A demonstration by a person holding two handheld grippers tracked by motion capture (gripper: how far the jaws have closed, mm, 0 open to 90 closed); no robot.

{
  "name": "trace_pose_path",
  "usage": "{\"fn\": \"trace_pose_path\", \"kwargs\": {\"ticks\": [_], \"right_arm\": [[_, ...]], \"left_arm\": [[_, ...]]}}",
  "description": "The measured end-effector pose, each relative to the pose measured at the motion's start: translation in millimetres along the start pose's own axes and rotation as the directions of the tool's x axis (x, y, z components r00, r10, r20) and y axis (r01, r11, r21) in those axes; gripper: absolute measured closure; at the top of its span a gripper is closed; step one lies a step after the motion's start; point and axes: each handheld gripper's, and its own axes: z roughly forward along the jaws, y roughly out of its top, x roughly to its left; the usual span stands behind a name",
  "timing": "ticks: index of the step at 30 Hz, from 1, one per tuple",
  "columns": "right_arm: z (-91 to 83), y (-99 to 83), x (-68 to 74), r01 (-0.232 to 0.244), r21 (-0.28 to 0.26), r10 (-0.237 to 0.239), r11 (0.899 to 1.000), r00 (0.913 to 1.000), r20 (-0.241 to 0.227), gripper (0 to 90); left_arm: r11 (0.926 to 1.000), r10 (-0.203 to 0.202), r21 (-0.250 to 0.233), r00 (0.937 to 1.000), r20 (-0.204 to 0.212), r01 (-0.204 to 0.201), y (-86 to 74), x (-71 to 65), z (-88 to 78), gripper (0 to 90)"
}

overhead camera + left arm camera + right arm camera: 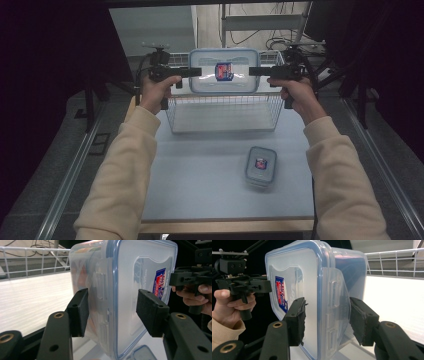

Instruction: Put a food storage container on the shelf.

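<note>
A: Entry, largest first. The table (200, 170) carries a wire basket (223, 116) at its far edge. I hold the big lidded container (223, 71) on its edge, in the air above the basket, lid facing me. The small lidded container (261, 166) lies flat toward the table's near right corner, well apart from the basket.

B: Grip state?

A: The left gripper (192, 72) pinches the big container's left side, the right gripper (256, 71) its right side. In the left gripper view one pad (79, 311) sits against the tub wall and the other against the lid face; the right gripper view shows the same, the latch flap between the jaws. Neither gripper is spread free or pressed together; both clamp the container's thickness.

B: Step in hand?

A: I judge it the carry: the container is lifted and over the basket, not yet set down.

B: Next move?

A: Likely lowering both hands together, level, until it rests on the basket floor, and only then spreading the jaws. Uneven hands would tilt it against the wire.
</note>
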Motion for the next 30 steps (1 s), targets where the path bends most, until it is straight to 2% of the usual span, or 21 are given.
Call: {"fn": "trace_pose_path", "kwargs": {"ticks": [4, 9, 13, 16, 17, 18, 19, 25, 28, 29, 30], "right_arm": [[7.4, 2.1, -7.2, -0.012, 0.013, 0.012, 1.000, 0.9999, 0.005, 48.7], [14.7, 4.3, -14.5, -0.033, 0.019, 0.034, 0.999, 0.9993, -0.013, 48.5], [18.9, 7.4, -17.3, -0.056, 0.022, 0.057, 0.998, 0.9982, -0.020, 48.1], [20.6, 9.3, -20.0, -0.082, 0.020, 0.082, 0.996, 0.9964, -0.019, 47.6], [21.3, 9.9, -20.8, -0.095, 0.018, 0.095, 0.995, 0.9953, -0.015, 47.3], [22.0, 10.5, -21.0, -0.101, 0.017, 0.101, 0.995, 0.9949, -0.002, 46.9], [23.2, 11.5, -20.8, -0.103, 0.018, 0.103, 0.994, 0.9946, 0.017, 46.5], [28.6, 16.4, -21.7, -0.151, 0.023, 0.150, 0.988, 0.9872, 0.054, 44.8], [32.2, 18.2, -21.7, -0.161, 0.030, 0.157, 0.987, 0.9834, 0.090, 44.9], [33.6, 18.7, -21.2, -0.170, 0.031, 0.166, 0.985, 0.9808, 0.103, 47.2], [35.1, 19.1, -20.8, -0.172, 0.028, 0.168, 0.985, 0.9792, 0.113, 45.6]], "left_arm": [[0.9998, -0.019, -0.002, 0.9998, -0.002, 0.019, -1.2, 6.5, 5.9, 44.9], [0.9997, -0.023, -0.003, 0.9996, -0.019, 0.023, 0.9, 9.0, 5.1, 44.8], [0.9981, -0.061, -0.014, 0.9980, -0.016, 0.061, 1.5, 13.5, 5.3, 44.7], [0.9942, -0.103, -0.033, 0.9946, -0.014, 0.103, 2.1, 15.2, 7.9, 44.5], [0.9935, -0.110, -0.030, 0.9938, -0.014, 0.110, 2.4, 16.6, 8.5, 44.4], [0.9901, -0.135, -0.042, 0.9908, -0.013, 0.134, 2.8, 17.3, 10.2, 44.4], [0.9887, -0.143, -0.046, 0.9896, -0.013, 0.142, 3.1, 18.2, 11.0, 44.1], [0.9787, -0.196, -0.064, 0.9805, -0.009, 0.195, 4.2, 26.0, 17.4, 41.8], [0.9737, -0.223, -0.049, 0.9748, -0.008, 0.222, 4.4, 31.5, 22.5, 37.6], [0.9737, -0.223, -0.049, 0.9748, -0.008, 0.222, 4.4, 31.5, 22.5, 34.5], [0.9726, -0.229, -0.047, 0.9731, -0.026, 0.228, 3.6, 35.0, 25.0, 33.1]]}}
